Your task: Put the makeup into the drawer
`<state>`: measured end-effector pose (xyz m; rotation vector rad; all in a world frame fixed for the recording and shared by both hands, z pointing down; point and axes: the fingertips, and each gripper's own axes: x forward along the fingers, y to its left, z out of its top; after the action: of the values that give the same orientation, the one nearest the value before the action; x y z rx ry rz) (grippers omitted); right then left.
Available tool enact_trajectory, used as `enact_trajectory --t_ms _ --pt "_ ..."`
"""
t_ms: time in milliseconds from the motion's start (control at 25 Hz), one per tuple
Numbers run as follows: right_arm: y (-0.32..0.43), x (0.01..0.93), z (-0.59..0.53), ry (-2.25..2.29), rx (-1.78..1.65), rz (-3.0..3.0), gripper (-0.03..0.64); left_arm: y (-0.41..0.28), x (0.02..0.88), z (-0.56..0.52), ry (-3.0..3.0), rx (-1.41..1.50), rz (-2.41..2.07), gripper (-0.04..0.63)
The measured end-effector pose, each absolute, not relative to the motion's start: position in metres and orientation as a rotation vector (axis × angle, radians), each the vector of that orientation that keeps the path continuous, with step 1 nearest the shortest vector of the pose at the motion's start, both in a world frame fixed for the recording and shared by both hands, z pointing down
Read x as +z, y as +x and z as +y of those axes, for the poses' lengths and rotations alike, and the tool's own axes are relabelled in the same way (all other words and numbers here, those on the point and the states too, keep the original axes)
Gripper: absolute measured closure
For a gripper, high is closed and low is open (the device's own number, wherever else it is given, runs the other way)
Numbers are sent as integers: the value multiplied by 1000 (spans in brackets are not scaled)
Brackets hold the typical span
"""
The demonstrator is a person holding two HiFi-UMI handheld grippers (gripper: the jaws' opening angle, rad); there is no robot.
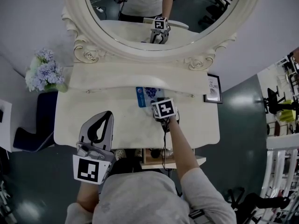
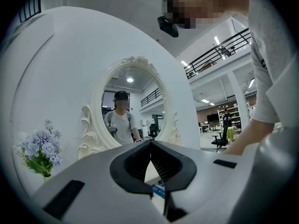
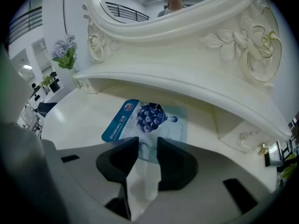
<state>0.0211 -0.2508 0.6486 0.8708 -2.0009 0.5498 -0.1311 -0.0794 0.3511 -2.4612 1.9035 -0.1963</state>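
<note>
A blue-and-white blueberry sachet (image 1: 144,96) (image 3: 149,118) lies flat on the white dressing table (image 1: 93,111), towards the back under the mirror shelf. My right gripper (image 1: 158,102) (image 3: 148,146) points steeply down at the sachet's near edge. Its jaws stand apart with that edge between the tips, and I see no pinch on it. My left gripper (image 1: 109,115) (image 2: 150,143) is held level over the table's front left, tips together and empty. A corner of the sachet (image 2: 158,190) shows below its jaws. An open drawer (image 1: 154,157) sticks out below the table front, partly hidden by the right arm.
An oval mirror (image 1: 140,13) in a carved white frame stands behind the table. A bunch of pale blue flowers (image 1: 44,71) (image 2: 39,153) stands at the back left, a small framed picture (image 1: 213,88) at the back right. A dark stool (image 1: 32,125) stands left of the table.
</note>
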Motion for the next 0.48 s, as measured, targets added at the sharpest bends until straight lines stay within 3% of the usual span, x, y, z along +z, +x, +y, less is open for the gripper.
enact_trajectory --t_ms 200,480 --pt "17 649 -241 812 544 -1993 559 -131 348 -79 -2455 -180 1891 581" --pt "21 648 -220 815 554 -2016 586 -131 345 -77 -2453 -173 1883 581"
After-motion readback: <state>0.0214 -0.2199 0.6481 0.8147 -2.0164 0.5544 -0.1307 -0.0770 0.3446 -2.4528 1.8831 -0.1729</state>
